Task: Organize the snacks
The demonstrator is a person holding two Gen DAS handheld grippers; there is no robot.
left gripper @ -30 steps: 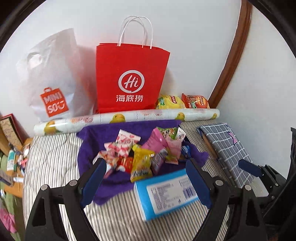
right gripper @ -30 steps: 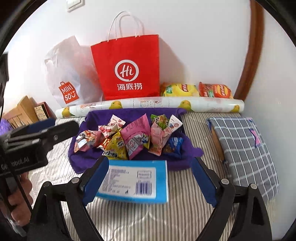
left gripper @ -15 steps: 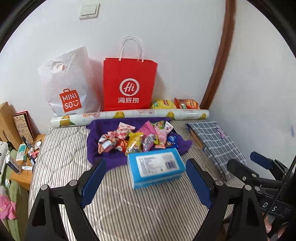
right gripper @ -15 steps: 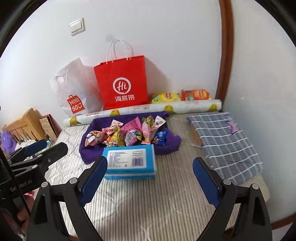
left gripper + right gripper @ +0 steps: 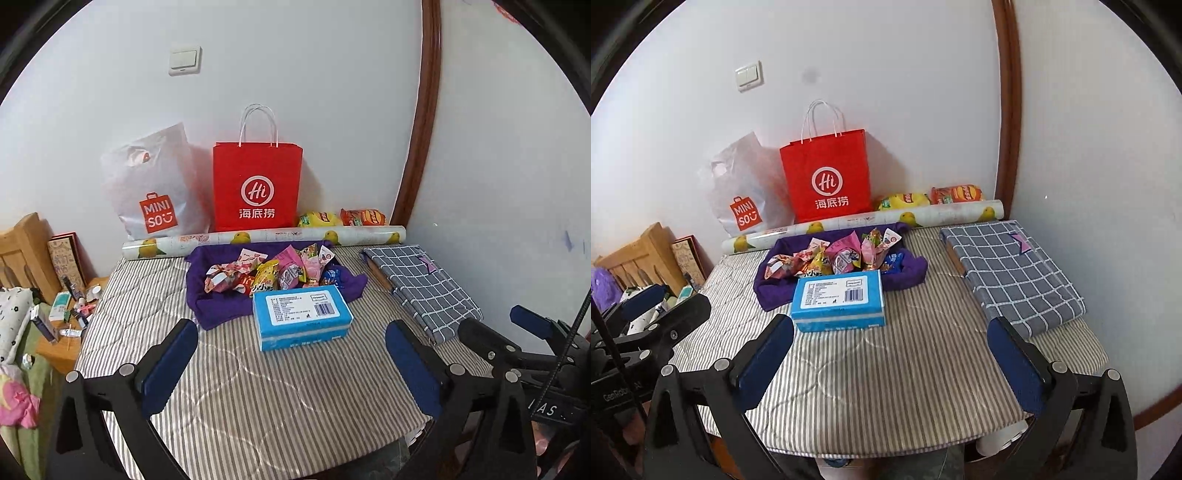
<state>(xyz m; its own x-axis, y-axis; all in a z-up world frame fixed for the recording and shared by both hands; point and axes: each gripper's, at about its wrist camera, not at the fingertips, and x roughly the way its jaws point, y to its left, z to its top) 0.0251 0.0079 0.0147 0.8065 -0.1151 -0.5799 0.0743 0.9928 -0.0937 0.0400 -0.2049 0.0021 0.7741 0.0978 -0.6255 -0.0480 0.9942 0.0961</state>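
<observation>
A heap of small snack packets (image 5: 273,271) (image 5: 834,256) lies on a purple cloth (image 5: 218,306) (image 5: 912,269) in the middle of the striped table. A blue box (image 5: 301,315) (image 5: 838,301) lies in front of the heap, label up. My left gripper (image 5: 291,363) is open and empty, held back above the table's near part. My right gripper (image 5: 894,363) is open and empty too, also well short of the box. It shows at the right edge of the left wrist view (image 5: 517,332). The left gripper shows at the left edge of the right wrist view (image 5: 653,314).
A red paper bag (image 5: 256,188) and a white MINISO bag (image 5: 155,192) stand against the wall. A rolled sheet (image 5: 258,238) lies before them, with two chip bags (image 5: 343,218) behind. A folded checked cloth (image 5: 421,284) lies right. A cluttered side table (image 5: 70,314) stands left.
Both grippers have pulled back and up from the box and snack heap, so the whole table now shows. Both stay open and empty. Nothing on the table has moved.
</observation>
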